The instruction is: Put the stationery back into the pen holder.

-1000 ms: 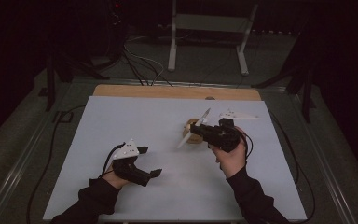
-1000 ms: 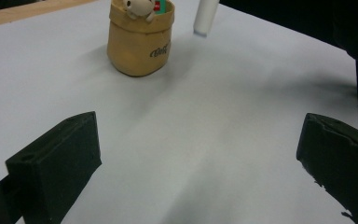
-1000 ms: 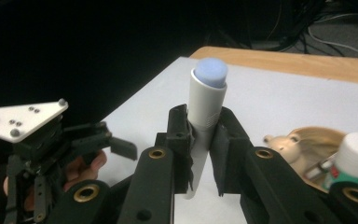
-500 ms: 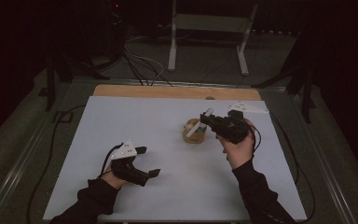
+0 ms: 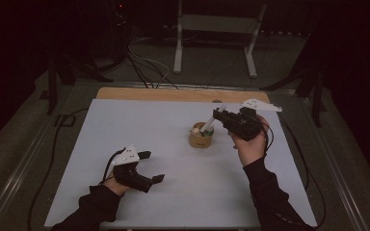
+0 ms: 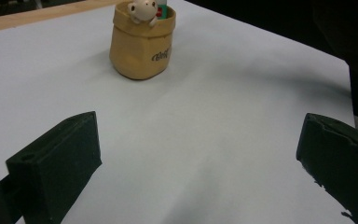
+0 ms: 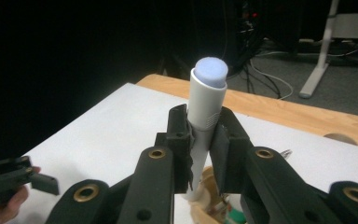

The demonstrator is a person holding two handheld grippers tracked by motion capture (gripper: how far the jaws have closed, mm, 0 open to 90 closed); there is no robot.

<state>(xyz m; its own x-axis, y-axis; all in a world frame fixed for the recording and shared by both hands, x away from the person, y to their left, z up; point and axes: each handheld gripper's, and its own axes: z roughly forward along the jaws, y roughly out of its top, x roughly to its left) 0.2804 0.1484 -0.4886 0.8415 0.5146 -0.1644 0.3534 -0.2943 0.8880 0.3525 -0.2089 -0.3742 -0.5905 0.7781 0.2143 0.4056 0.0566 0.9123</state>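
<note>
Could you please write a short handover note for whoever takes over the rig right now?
Right claw: shut on the white marker, holding it tilted, lower end at the mouth of the tan pouch-shaped holder.
Left claw: open, holding nothing, low over the white mat, apart from the holder.
Holder: upright mid-mat, with a green-capped item already inside.
Done: marker gripped and brought to the holder.
Left: probably lower the marker in, release, withdraw.

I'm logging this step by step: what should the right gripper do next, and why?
Probably open and let go: the right gripper is shut on the white marker, whose lower end already sits inside the tan pot. The left gripper rests open, apart.
</note>
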